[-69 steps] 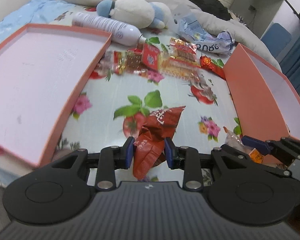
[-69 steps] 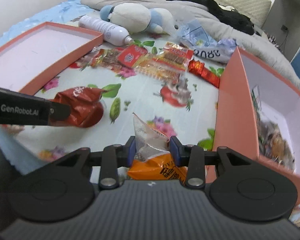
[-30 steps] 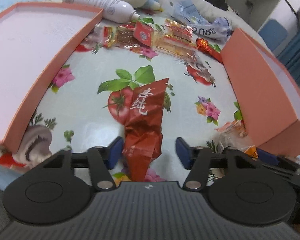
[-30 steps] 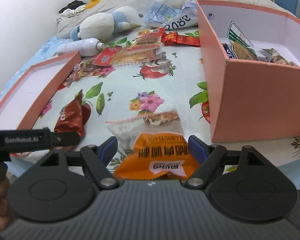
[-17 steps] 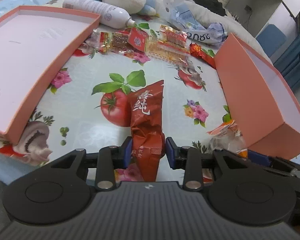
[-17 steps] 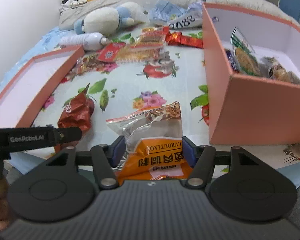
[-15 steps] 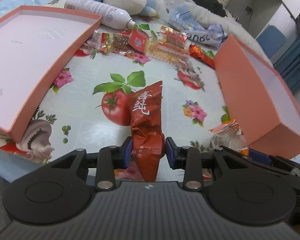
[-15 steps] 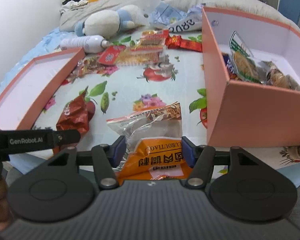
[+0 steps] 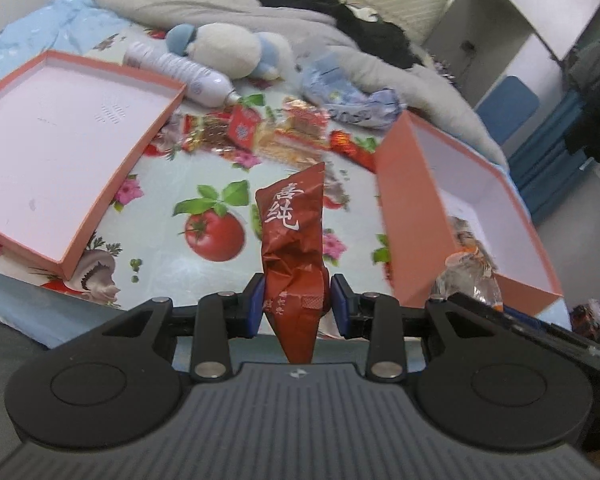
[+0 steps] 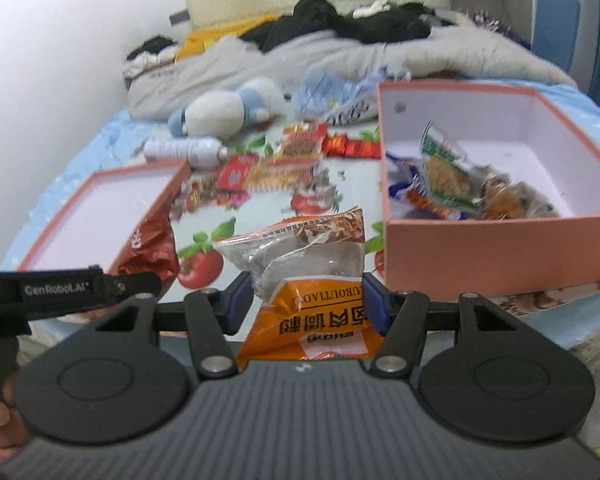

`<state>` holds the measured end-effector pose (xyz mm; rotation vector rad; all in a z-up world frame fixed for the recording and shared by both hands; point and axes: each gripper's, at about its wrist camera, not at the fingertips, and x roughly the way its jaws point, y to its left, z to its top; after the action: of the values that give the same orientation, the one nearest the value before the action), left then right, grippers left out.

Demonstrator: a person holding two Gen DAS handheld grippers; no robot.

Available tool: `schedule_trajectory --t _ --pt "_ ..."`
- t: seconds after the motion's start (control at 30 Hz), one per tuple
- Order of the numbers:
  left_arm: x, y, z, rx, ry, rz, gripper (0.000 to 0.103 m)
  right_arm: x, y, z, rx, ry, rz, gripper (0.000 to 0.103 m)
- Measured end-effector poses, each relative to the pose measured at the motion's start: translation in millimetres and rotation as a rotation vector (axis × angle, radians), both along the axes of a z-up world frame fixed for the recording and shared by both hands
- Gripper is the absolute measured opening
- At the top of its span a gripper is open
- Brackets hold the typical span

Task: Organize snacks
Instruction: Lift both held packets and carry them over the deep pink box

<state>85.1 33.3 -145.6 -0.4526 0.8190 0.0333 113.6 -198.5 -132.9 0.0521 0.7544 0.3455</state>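
My left gripper [image 9: 298, 306] is shut on a dark red snack packet [image 9: 294, 236] with white characters, held up off the flowered cloth [image 9: 204, 192]. My right gripper [image 10: 307, 300] is shut on an orange and clear snack packet [image 10: 304, 256], also lifted. The red packet [image 10: 152, 246] and the left gripper's side show at the left of the right wrist view. The deep pink box [image 10: 500, 244] at the right holds several snack packets [image 10: 448, 184]. More loose snacks [image 9: 260, 130] lie at the far side of the cloth.
A shallow pink lid [image 9: 60, 152] lies open at the left. A white bottle [image 9: 180, 74], a plush toy [image 9: 228, 46], crumpled plastic bags [image 9: 348, 96] and grey bedding [image 9: 204, 0] sit behind the snacks. The bed's near edge is just below both grippers.
Both grippers went from open around their packets to shut on them, then rose, lifting the red packet and the orange packet off the cloth.
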Motion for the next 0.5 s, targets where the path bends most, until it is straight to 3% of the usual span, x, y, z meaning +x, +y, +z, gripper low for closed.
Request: schedule_trajectory --t 0.23,0.5 --pt "-24.4 -19.8 32.7 -0.013 -0.066 -0.052 0.040 -32.9 -22.0 32.6 0.008 -0.060 -0.056 0.061" --pt "-18.9 -50.0 41.7 -0.022 -0.066 -0.132 0.040 -44.1 -41.5 45.3 0.002 -0.077 -0.094 0.061"
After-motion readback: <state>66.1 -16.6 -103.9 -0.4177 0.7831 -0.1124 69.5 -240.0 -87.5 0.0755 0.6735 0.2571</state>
